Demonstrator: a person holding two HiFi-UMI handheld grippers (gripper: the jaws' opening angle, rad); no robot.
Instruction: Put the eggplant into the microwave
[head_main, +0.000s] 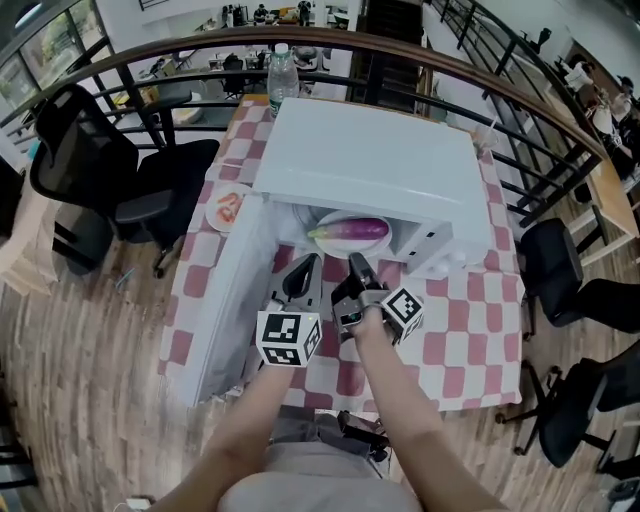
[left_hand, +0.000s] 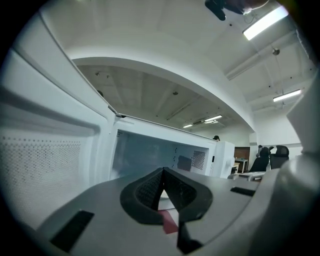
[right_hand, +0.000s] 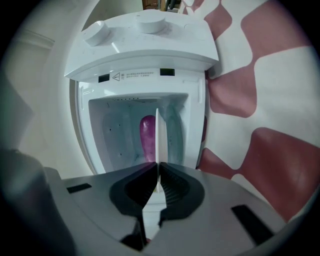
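Head view: the white microwave (head_main: 370, 160) stands on the checkered desk (head_main: 470, 320), its door (head_main: 225, 320) swung open. The eggplant (head_main: 352, 230) lies on a plate (head_main: 383, 243) inside.

Left gripper view: the left gripper (left_hand: 162, 172) has its fingers clenched on nothing, facing the cavity.

Right gripper view: the right gripper (right_hand: 158, 167) seemingly pinches the plate's rim, with the eggplant just beside it.

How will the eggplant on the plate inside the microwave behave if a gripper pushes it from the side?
The eggplant looks long and rounded, so it may roll across the plate. Its glossy purple skin seems smooth, probably slippery for jaws. It keeps its shape lying there, so it is likely firm, not floppy.
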